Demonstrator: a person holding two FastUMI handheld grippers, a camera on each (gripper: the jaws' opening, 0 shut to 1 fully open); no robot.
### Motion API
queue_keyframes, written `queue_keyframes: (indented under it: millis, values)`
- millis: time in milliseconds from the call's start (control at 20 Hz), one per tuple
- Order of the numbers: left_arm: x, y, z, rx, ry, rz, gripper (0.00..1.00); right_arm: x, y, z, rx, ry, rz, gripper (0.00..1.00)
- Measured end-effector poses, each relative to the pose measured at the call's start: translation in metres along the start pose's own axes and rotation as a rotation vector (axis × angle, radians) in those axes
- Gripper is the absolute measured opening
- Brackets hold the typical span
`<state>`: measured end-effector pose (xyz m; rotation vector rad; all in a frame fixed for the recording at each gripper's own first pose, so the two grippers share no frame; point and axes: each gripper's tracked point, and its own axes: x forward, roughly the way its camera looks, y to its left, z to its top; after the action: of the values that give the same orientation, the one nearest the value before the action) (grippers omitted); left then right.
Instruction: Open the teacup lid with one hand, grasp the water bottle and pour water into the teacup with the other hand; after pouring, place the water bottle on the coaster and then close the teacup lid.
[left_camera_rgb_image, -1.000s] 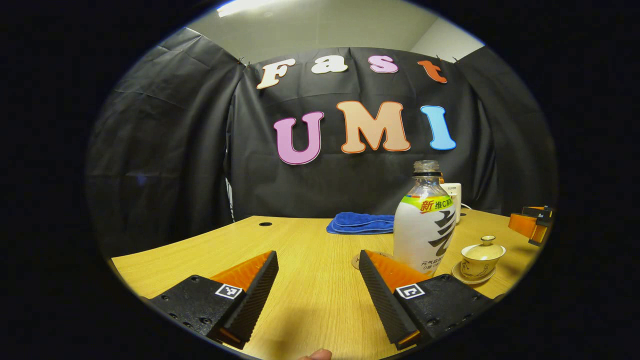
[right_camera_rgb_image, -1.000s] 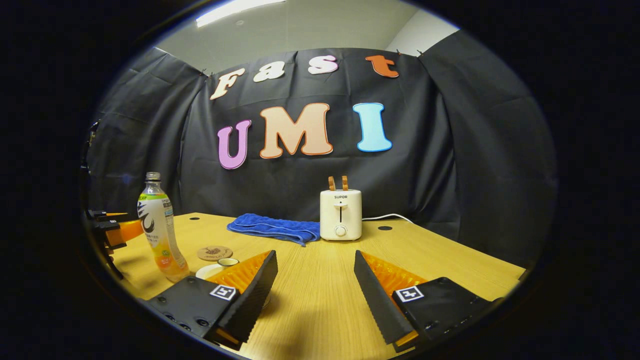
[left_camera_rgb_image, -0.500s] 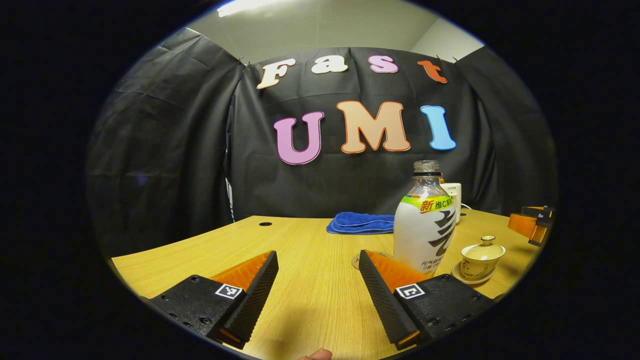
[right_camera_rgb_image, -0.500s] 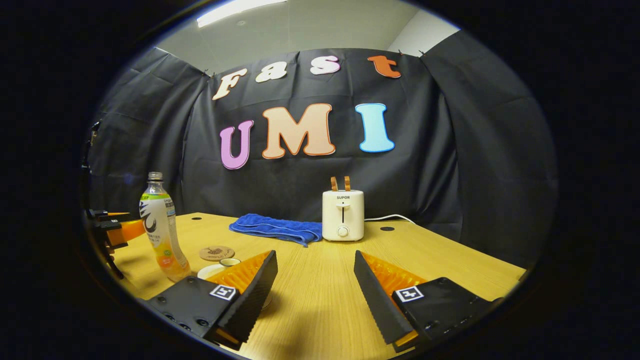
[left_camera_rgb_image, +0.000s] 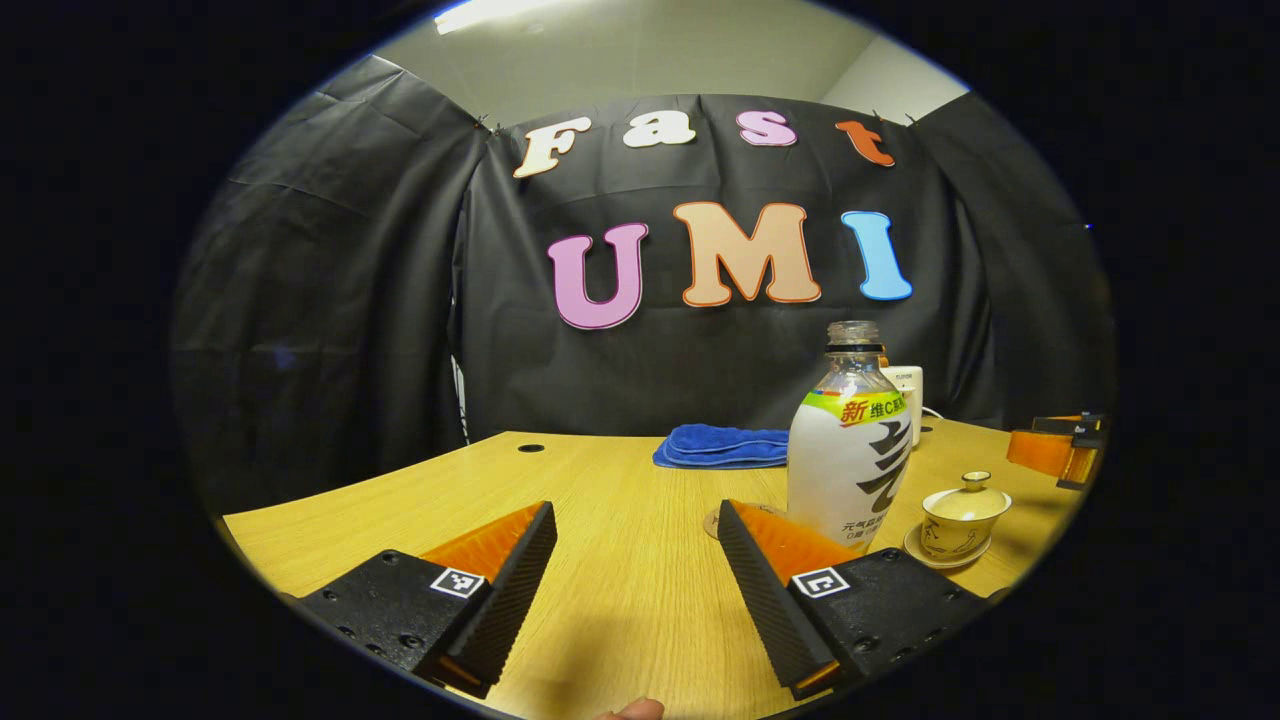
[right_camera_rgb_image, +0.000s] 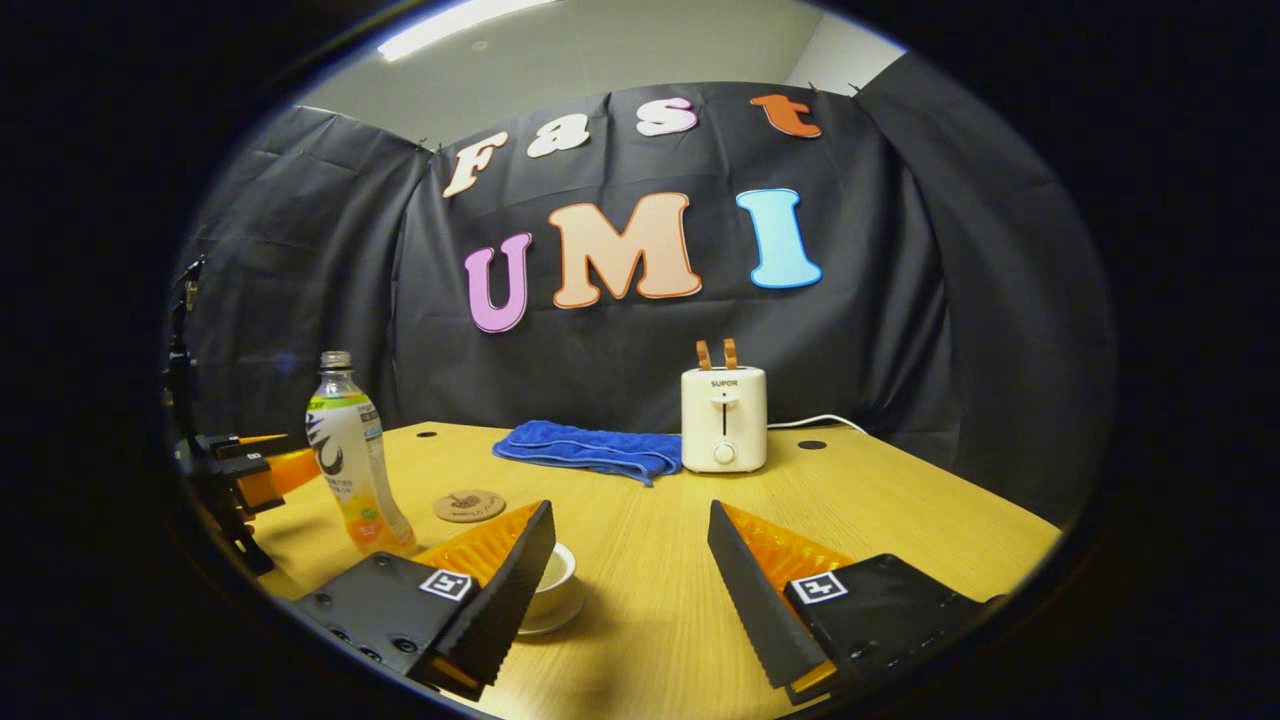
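1. Starting out: both tools, left tool (left_camera_rgb_image: 637, 560) and right tool (right_camera_rgb_image: 632, 560), gape wide, empty.
2. Bottle (left_camera_rgb_image: 848, 440) stands just right of left tool's fingers; lidded teacup (left_camera_rgb_image: 963, 515) beyond.
3. Everything remains undone.

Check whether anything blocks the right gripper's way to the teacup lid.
Nothing visible does. In the right gripper view the right gripper is open, and the teacup sits just past its left finger, partly hidden behind it. The bottle stands farther left, off that path. The left gripper view shows the lid on.
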<state>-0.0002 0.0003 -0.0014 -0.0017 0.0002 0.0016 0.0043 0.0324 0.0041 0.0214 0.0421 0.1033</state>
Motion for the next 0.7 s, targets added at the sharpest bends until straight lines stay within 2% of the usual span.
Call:
queue_keyframes:
  millis: [50, 100, 350, 400, 450, 700]
  values:
    - [0.0, 0.0, 0.0, 0.0, 0.0, 0.0, 0.95, 0.001, 0.006, 0.003, -0.011, -0.003, 0.014, 0.94]
    - [0.0, 0.0, 0.0, 0.0, 0.0, 0.0, 0.95, 0.002, 0.012, 0.003, -0.023, 0.001, 0.029, 0.99]
    - [0.0, 0.0, 0.0, -0.001, 0.001, 0.0, 0.95, 0.011, 0.034, -0.011, -0.053, 0.078, 0.081, 0.98]
    - [0.0, 0.0, 0.0, -0.001, 0.0, 0.0, 0.95, 0.011, 0.038, -0.011, -0.05, 0.082, 0.089, 0.99]
    - [0.001, 0.0, 0.0, -0.001, 0.0, 0.0, 0.95, 0.012, 0.04, -0.008, -0.044, 0.079, 0.096, 0.94]
    - [0.0, 0.0, -0.001, -0.001, 0.0, 0.0, 0.95, 0.013, 0.055, -0.009, -0.034, 0.093, 0.141, 0.94]
